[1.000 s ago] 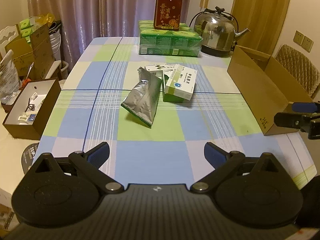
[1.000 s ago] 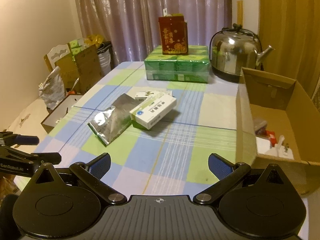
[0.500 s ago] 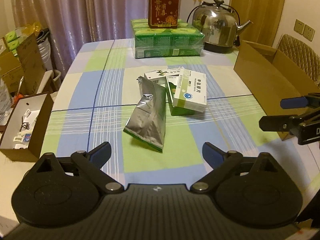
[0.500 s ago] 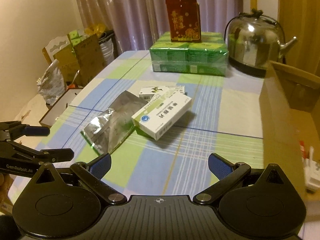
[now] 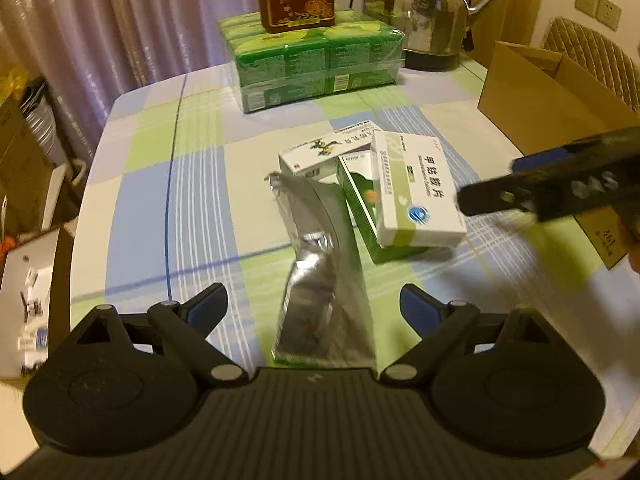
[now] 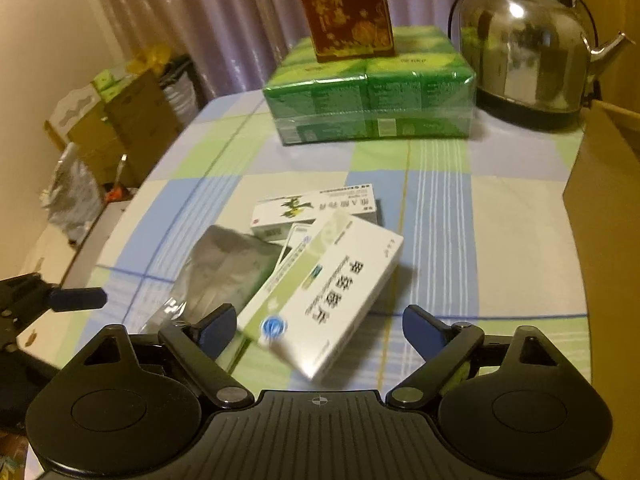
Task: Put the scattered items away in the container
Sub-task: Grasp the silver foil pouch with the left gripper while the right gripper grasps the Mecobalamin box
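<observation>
A silver foil pouch [image 5: 324,280] lies on the checked tablecloth, its near end between the open jaws of my left gripper [image 5: 314,308]. A white and green medicine box [image 6: 324,300] rests tilted on a green box [image 5: 362,200] and sits between the open jaws of my right gripper [image 6: 316,324]. A second white box [image 6: 316,208] lies behind them. The brown cardboard box [image 5: 548,92] stands open at the right table edge. The right gripper also shows in the left wrist view [image 5: 552,184], beside the medicine box [image 5: 416,188].
A wrapped pack of green boxes [image 6: 372,100] with a dark red box [image 6: 344,8] on top stands at the back, next to a steel kettle [image 6: 528,48]. Cardboard boxes [image 6: 128,128] and bags stand on the floor to the left.
Both grippers have moved forward toward the pile. The pouch now lies between the left jaws and the medicine box between the right jaws. The items have not moved.
</observation>
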Demonstrator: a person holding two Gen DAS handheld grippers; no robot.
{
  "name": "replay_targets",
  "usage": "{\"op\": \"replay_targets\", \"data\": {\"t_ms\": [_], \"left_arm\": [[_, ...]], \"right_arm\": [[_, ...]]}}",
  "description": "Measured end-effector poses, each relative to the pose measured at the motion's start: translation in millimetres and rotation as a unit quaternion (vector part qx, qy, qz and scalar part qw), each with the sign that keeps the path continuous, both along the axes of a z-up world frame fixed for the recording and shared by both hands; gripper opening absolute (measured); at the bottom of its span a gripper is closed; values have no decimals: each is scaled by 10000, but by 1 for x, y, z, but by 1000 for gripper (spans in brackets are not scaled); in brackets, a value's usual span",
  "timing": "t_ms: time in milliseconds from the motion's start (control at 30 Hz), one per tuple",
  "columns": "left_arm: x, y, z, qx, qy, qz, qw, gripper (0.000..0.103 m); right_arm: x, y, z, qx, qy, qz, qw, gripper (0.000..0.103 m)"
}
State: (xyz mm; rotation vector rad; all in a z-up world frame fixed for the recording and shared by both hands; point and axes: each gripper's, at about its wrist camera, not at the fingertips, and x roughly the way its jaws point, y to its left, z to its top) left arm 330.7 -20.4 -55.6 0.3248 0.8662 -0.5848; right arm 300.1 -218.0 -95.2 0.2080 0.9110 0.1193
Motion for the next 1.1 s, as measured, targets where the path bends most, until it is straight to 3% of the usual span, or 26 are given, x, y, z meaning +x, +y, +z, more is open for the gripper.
{"op": "replay_targets", "data": {"t_ms": [233,433,633,833,1067,1100], "left_arm": [[26,2,-7,3,65,-68,10000,91],[32,5,-12,-60,118,-27,9999,91],[37,0,-16,-25,182,-119,9998,89],[45,-15,-16,29,291,-291,9991,80],[63,-45,-33,579,664,-632,9941,78],[66,-49,-37,705,716,-628,9930,72]], "right_arm": [[37,0,-22,267,426,-399,9979,88],[49,4,-31,102,568,-426,9974,85],[39,4,-26,-67,468,-141,9988,72],[17,-7,-22,-120,401,48,9991,71],[-21,-18,-21,-203,343,183,9990,71],[-26,-19,-21,-224,341,202,9990,71]]}}
